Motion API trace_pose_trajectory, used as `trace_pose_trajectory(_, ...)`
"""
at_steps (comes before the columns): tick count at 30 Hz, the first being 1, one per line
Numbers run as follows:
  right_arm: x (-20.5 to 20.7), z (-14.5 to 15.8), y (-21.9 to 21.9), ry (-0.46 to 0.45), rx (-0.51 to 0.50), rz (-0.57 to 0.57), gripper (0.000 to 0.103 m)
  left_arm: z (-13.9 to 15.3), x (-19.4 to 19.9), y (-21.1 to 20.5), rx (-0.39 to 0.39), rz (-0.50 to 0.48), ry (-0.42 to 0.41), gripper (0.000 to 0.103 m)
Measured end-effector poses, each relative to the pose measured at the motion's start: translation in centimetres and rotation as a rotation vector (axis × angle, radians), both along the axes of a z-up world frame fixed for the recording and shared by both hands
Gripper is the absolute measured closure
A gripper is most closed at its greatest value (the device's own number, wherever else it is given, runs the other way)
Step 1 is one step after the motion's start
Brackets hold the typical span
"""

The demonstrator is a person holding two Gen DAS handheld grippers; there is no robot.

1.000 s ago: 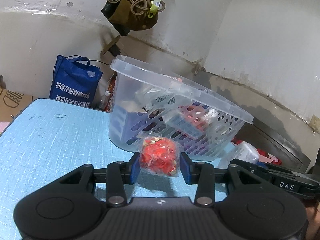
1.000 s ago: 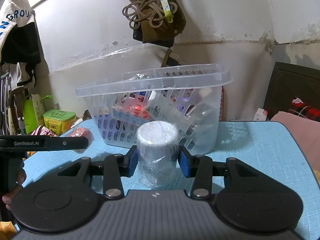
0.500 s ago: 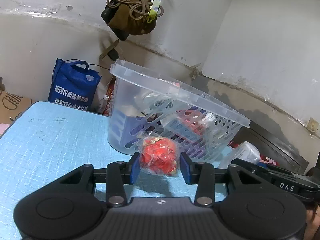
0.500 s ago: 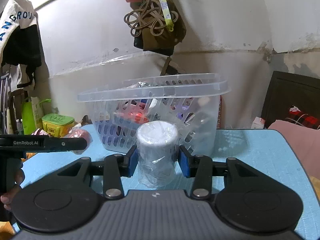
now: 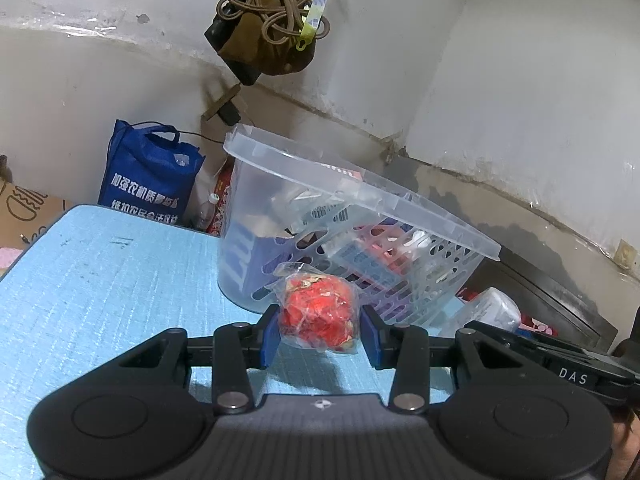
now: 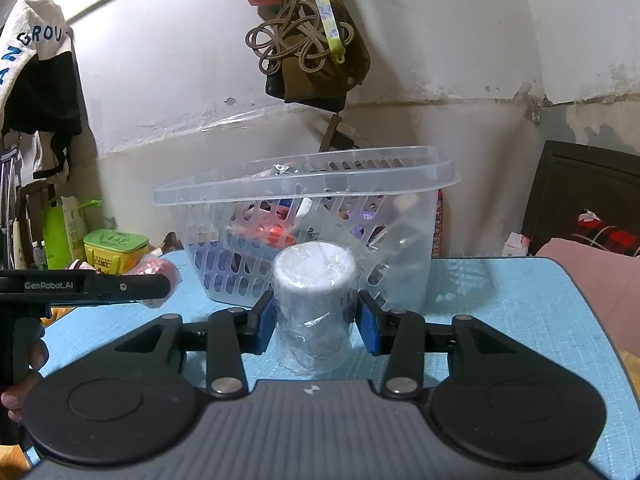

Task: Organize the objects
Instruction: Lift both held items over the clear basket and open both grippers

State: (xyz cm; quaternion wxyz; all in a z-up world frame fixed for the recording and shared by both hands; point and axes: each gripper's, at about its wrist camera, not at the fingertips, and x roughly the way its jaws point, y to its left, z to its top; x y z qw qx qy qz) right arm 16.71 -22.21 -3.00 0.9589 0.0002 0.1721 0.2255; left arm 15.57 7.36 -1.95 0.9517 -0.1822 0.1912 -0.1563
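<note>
My left gripper is shut on a red packet in clear wrap, held above the blue table just in front of a clear plastic basket. My right gripper is shut on a white cylinder in clear wrap, also in front of the basket, which holds several packaged items. The right wrist view shows the left gripper with its red packet at the left. The left wrist view shows the right gripper with the white cylinder at the right.
A blue shopping bag and a cardboard box stand behind the table's far left edge. A brown bag with cords hangs on the wall above the basket. A green box and a dark cabinet flank the table.
Both grippers have risen a little with their loads, so the basket sits lower in both views. Both grips are unchanged.
</note>
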Motion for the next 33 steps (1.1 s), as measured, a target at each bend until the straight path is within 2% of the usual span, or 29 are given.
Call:
trace_pose_trajectory(5, 0.0, 0.0, 0.1, -0.005, -0.009, -0.002, 0.057, 0.2, -0.1, -0.3, 0.019, 0.019, -0.003, 0.057)
trace_pose_trajectory(10, -1.0, 0.2, -0.4, -0.057, 0.013, -0.015, 0.057, 1.0, -1.2, -1.4, 0.097, 0.020, -0.047, 0.057)
trace_pose_trajectory(17, -2.6, 0.7, -0.8, -0.086, 0.038, -0.033, 0.057, 2.0, -2.4, -1.0, 0.077, 0.017, -0.083, 0.057)
trace_pose_trajectory(22, -3.6, 3.5, -0.9, -0.122, 0.085, 0.009, 0.057, 5.3, -3.8, -1.2, 0.078, -0.009, -0.159, 0.057)
trace_pose_trajectory(25, -2.4, 7.2, -0.3, -0.185, 0.064, 0.010, 0.057, 9.3, -2.0, -2.3, 0.112, -0.022, -0.202, 0.057)
trace_pose_trajectory(27, -0.3, 9.8, 0.0, -0.194, 0.064, 0.021, 0.057, 12.0, 0.6, -3.1, 0.121, -0.027, -0.202, 0.057)
trace_pose_trajectory(30, 3.8, 12.4, 0.6, -0.187, 0.045, 0.020, 0.057, 14.7, 5.5, -4.7, 0.121, -0.047, -0.152, 0.057)
trace_pose_trajectory(33, 6.7, 12.5, 1.0, -0.168, -0.011, -0.005, 0.056, 15.6, 9.5, -6.1, 0.130, -0.058, -0.088, 0.056)
